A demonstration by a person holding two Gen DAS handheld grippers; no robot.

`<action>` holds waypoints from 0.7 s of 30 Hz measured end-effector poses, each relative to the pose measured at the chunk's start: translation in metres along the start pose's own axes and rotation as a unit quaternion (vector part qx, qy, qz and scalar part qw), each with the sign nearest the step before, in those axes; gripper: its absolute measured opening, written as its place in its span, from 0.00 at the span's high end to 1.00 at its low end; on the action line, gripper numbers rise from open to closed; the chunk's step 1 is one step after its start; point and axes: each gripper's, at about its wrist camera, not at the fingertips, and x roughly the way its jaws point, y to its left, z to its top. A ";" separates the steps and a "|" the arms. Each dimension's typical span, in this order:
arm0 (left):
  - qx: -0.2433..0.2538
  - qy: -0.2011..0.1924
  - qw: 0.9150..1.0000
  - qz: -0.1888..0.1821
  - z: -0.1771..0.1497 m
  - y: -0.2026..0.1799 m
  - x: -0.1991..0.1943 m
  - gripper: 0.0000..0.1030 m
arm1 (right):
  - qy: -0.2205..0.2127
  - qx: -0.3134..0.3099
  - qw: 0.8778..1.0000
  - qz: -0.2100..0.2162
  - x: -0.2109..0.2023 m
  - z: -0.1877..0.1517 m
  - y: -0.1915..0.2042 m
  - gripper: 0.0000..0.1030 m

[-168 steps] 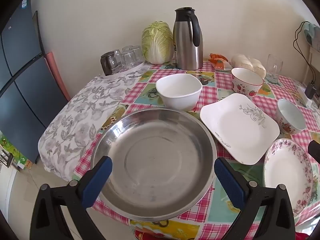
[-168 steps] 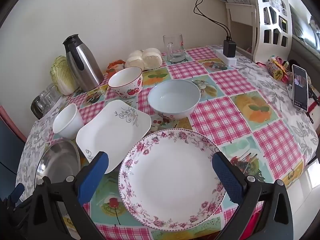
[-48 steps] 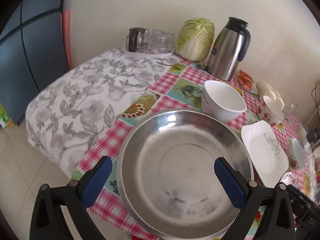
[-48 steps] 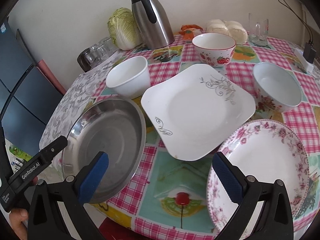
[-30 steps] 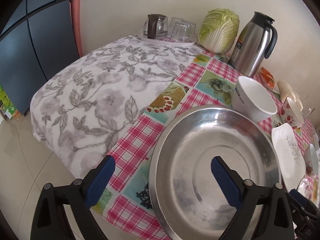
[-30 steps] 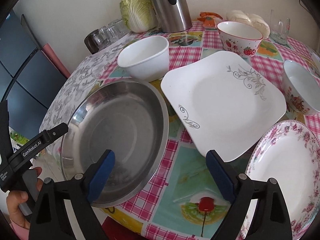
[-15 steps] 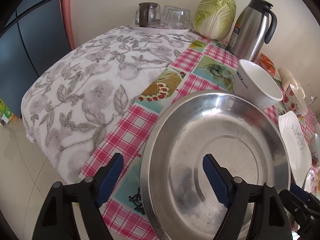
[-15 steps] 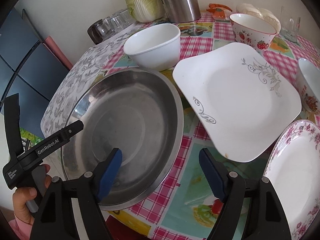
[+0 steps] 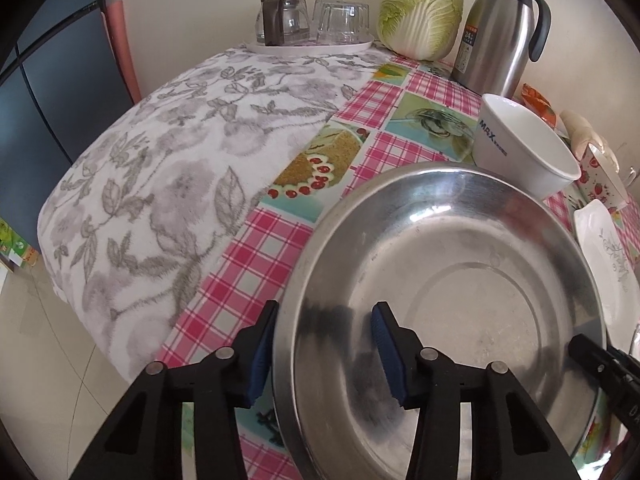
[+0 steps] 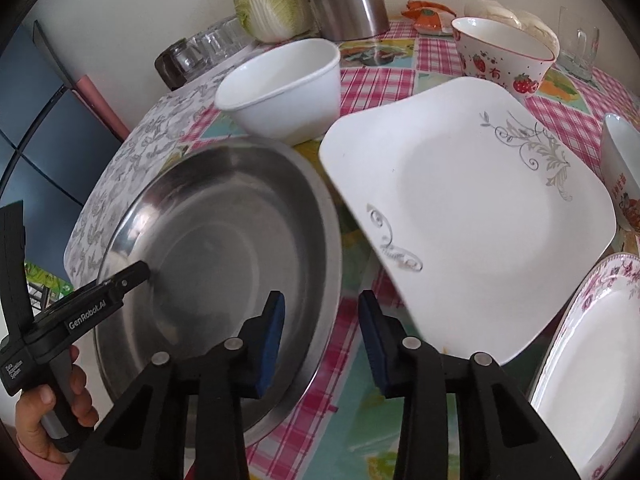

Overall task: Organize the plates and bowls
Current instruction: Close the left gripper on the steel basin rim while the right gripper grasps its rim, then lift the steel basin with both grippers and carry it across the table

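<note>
A wide steel pan [image 9: 460, 300] lies at the near corner of the table. My left gripper [image 9: 324, 354] straddles its left rim, one blue pad outside and one over the inner wall; the jaws are closing and a gap still shows. My right gripper [image 10: 320, 340] straddles the pan's [image 10: 224, 248] right rim in the same way, jaws closing, pads clear of the metal. Behind the pan stands a white bowl [image 10: 280, 88]. To the right lie a square white plate [image 10: 468, 208], a flowered round plate [image 10: 592, 360], a strawberry bowl [image 10: 504, 48] and another bowl [image 10: 624, 172].
At the back stand a steel thermos [image 9: 500, 28], a cabbage [image 9: 420, 12] and a tray of glasses [image 9: 312, 20]. A grey flowered cloth [image 9: 180, 168] covers the table's left part, which drops to the floor. A hand [image 10: 40, 400] holds the left gripper's handle.
Both grippers have sunk toward the steel pan and their jaws have narrowed a lot. Each now has a side of the pan's rim between its fingers.
</note>
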 end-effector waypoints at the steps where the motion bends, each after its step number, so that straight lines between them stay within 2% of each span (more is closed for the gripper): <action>1: -0.001 0.001 1.000 0.001 0.001 0.000 0.000 0.54 | -0.002 0.001 1.000 0.002 0.000 0.001 -0.001 0.66; 3: 0.000 0.004 1.000 0.002 0.004 -0.001 0.001 0.58 | -0.005 0.001 1.000 0.006 0.001 0.002 -0.001 0.66; 6: -0.001 0.006 1.000 0.005 0.004 -0.001 -0.001 0.63 | 0.001 -0.002 1.000 0.024 0.002 0.001 0.001 0.75; 9: -0.005 0.003 1.000 0.006 0.003 0.000 -0.006 0.68 | 0.001 -0.011 1.000 0.016 0.001 -0.001 0.004 0.75; 21: -0.015 -0.020 1.000 0.019 0.000 0.008 -0.040 0.68 | -0.026 -0.048 0.998 0.030 -0.025 0.004 0.021 0.75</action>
